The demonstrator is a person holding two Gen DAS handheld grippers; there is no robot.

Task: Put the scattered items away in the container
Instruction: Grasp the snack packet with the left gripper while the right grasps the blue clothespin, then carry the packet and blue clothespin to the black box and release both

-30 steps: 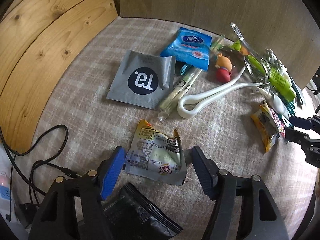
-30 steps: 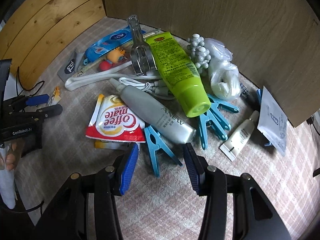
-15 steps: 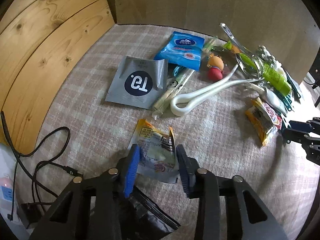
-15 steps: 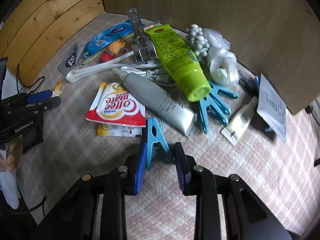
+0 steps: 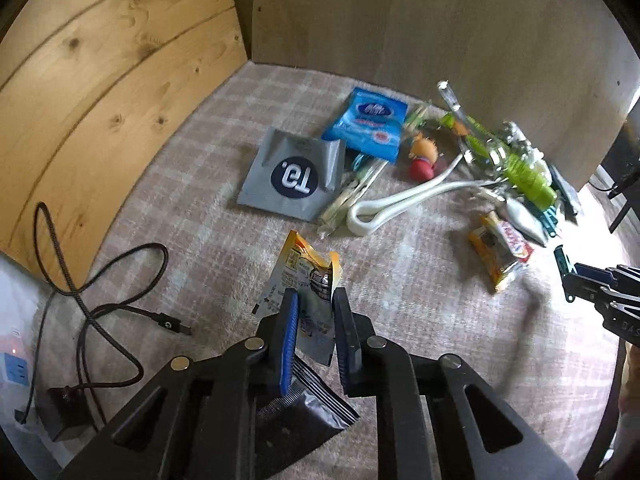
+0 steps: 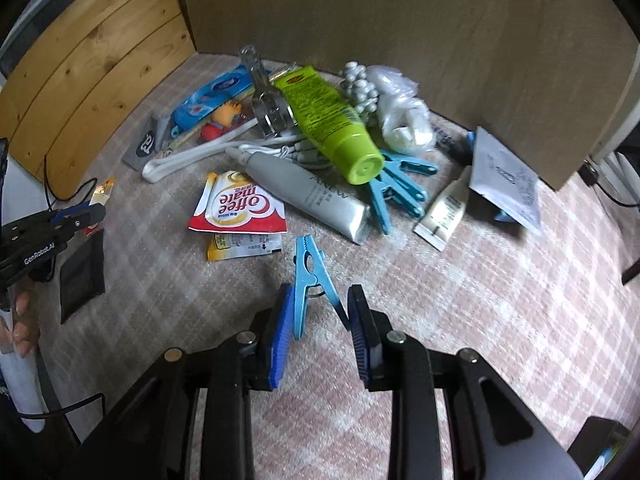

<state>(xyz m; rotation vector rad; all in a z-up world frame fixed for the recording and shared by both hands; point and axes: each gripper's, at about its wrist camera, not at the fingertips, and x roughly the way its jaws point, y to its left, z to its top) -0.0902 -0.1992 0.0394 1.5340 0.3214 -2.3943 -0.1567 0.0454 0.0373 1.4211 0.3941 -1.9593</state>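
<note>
Both pairs of jaws, wide apart a second ago, are now gripping: the left gripper (image 5: pixel 314 322) is closing on a crumpled sachet (image 5: pixel 306 280) and lifting it off the checked cloth (image 5: pixel 420 300), while the right gripper (image 6: pixel 320 316) is pinching the handles of a blue clothes peg (image 6: pixel 310 276) (its teeth pointing away). Beyond them, a Coffee-mate packet (image 6: pixel 240 208), grey tube (image 6: pixel 308 196) and green tube (image 6: pixel 328 120) are lying scattered.
</note>
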